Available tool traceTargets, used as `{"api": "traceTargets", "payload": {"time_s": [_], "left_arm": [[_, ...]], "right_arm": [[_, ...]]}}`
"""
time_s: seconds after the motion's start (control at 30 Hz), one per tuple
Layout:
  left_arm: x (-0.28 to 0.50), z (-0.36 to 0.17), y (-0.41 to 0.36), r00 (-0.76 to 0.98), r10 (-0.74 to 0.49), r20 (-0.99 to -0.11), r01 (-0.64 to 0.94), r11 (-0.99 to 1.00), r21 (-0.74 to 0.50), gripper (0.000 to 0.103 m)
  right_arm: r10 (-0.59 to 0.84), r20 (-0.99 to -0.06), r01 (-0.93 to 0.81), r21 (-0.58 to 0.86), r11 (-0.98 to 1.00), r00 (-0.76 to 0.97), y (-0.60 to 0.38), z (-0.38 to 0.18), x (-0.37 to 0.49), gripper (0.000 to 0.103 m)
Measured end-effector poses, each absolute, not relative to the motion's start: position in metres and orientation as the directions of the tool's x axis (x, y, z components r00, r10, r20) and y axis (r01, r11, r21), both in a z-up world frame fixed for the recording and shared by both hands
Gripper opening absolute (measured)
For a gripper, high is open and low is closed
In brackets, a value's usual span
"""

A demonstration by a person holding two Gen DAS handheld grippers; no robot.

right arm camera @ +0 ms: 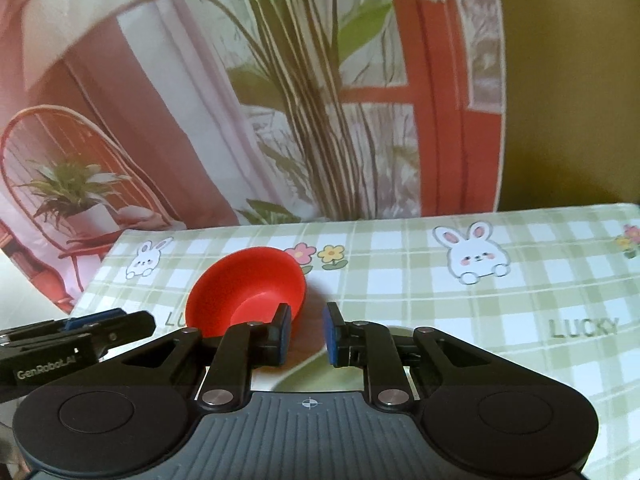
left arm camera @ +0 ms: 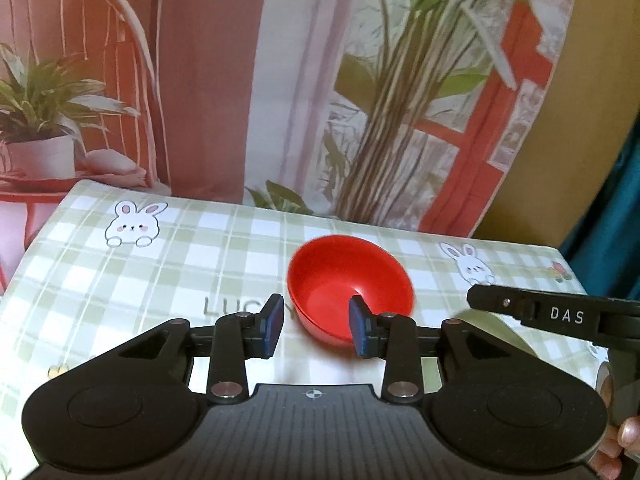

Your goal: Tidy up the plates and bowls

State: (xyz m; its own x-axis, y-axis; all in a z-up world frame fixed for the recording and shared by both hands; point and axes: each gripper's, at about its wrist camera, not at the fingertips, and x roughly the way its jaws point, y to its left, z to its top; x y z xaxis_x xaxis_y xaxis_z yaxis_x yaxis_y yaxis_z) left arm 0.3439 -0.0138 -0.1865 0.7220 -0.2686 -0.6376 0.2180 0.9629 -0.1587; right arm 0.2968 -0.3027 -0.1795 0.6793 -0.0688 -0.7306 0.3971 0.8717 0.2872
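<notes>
A red bowl (left arm camera: 340, 276) sits tilted on the checked tablecloth (left arm camera: 160, 264). My left gripper (left arm camera: 316, 328) is open; the bowl's near rim lies in the gap between its blue pads (left arm camera: 274, 326), untouched. In the right wrist view the red bowl (right arm camera: 248, 284) is ahead on the left. My right gripper (right arm camera: 308, 332) is open by a narrow gap just right of the bowl, its pads pressing on nothing. A pale green plate (right arm camera: 316, 376) lies under it, mostly hidden. The green plate (left arm camera: 492, 328) also shows beneath the right gripper (left arm camera: 480, 296) in the left wrist view.
A printed backdrop (left arm camera: 280, 80) of chair, plants and window hangs behind the table's far edge. The left gripper (right arm camera: 136, 326) reaches in from the left edge of the right wrist view. A person's hand (left arm camera: 628, 436) holds the right gripper. Bare cloth (right arm camera: 520, 320) stretches right.
</notes>
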Motion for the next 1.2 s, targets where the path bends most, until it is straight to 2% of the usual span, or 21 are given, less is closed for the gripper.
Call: {"api": "traceTargets", "payload": {"time_s": [0.3, 0.5, 1.2], "left_arm": [[0.283, -0.171, -0.032, 0.752, -0.253, -0.608, 0.224, 0.967, -0.124, 0.037], [0.248, -0.168, -0.046, 0.743, -0.284, -0.607, 0.237, 0.959, -0.159, 0.037], [0.198, -0.213, -0.1, 0.622, -0.354, -0.698, 0.299, 0.932, -0.207, 0.039]], "right_arm": [[-0.098, -0.671, 0.314, 0.209, 0.926, 0.735, -0.293, -0.144, 0.242, 0.018], [-0.079, -0.645, 0.275, 0.21, 0.938, 0.76, -0.293, -0.133, 0.209, 0.018], [-0.076, -0.702, 0.307, 0.209, 0.929, 0.708, -0.308, -0.187, 0.116, 0.018]]}}
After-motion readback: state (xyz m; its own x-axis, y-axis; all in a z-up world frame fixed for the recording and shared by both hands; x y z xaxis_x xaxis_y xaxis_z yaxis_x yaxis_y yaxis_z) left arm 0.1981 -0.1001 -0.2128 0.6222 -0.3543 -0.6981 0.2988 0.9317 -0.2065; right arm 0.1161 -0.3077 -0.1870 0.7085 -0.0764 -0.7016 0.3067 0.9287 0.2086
